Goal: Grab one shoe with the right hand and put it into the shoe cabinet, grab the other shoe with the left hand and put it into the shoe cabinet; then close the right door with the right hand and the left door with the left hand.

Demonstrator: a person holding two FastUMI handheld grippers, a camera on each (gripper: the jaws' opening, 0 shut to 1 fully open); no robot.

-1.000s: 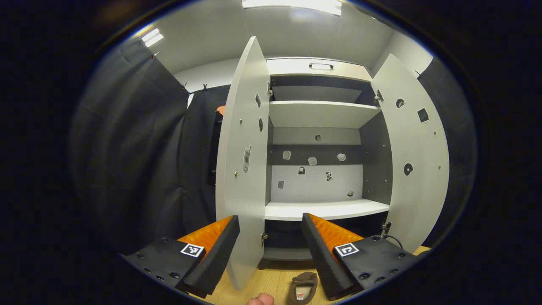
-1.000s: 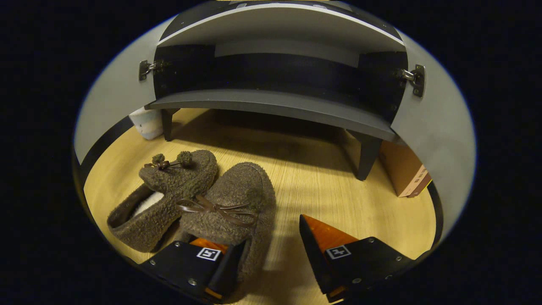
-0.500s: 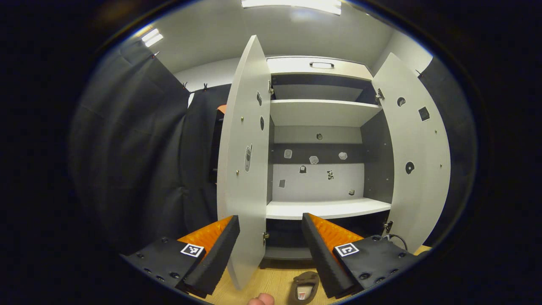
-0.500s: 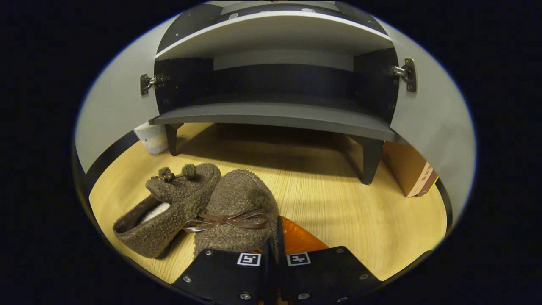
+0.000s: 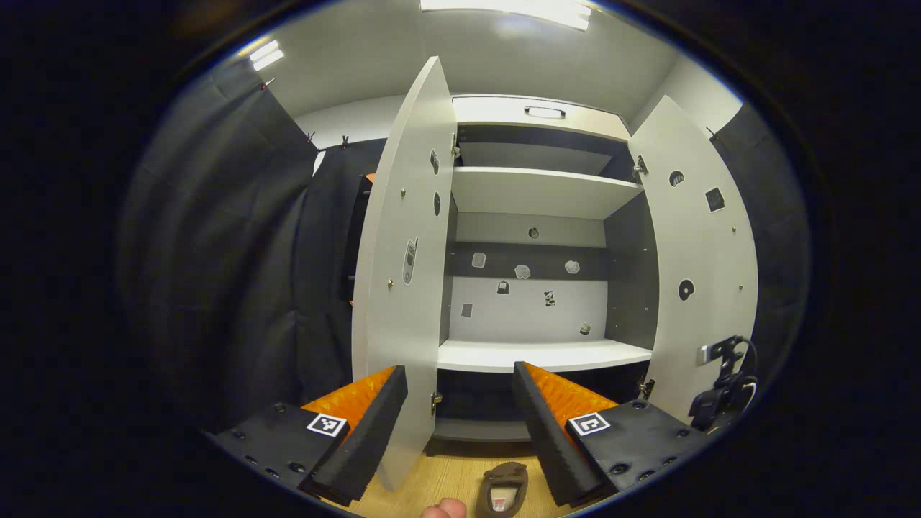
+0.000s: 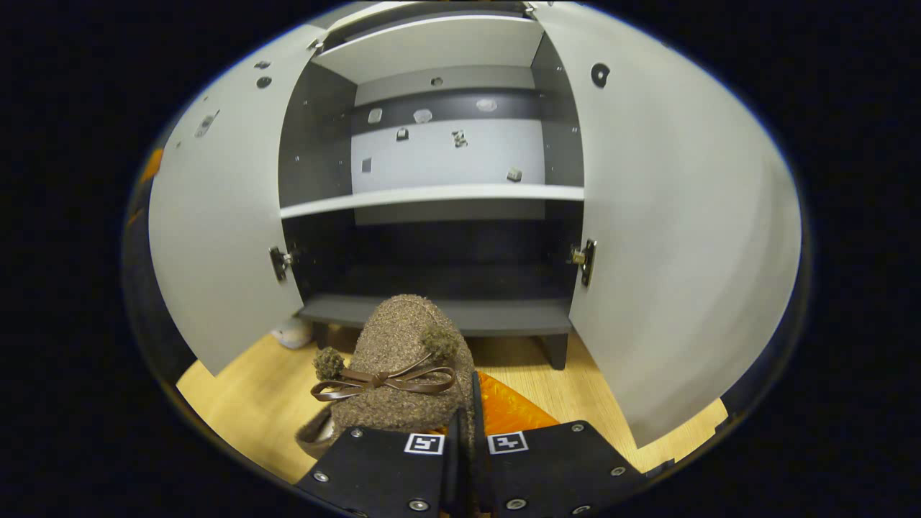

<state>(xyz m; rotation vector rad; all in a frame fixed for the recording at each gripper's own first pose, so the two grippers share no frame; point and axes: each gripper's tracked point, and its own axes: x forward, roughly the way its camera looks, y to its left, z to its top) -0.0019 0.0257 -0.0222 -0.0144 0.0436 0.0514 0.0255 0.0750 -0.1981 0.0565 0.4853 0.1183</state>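
your right gripper [image 6: 464,432] has its fingers pinched nearly together on the side wall of a brown fuzzy shoe [image 6: 403,374], toe pointing toward the shoe cabinet [image 6: 432,194]. the shoe's bow [image 6: 381,380] sits just ahead of your fingers. beyond it is the wooden floor [image 6: 245,403], then the dark bottom shelf [image 6: 460,313], with the right door [image 6: 676,237] and left door [image 6: 216,237] both swung open.

your left gripper [image 5: 460,399] is spread wide with nothing between its fingers. below it the other shoe [image 5: 504,489] lies on the floor, a fingertip [image 5: 442,509] just beside it. farther off, the left door's edge [image 5: 403,288] stands between your fingers, with white shelves [image 5: 540,354] behind.
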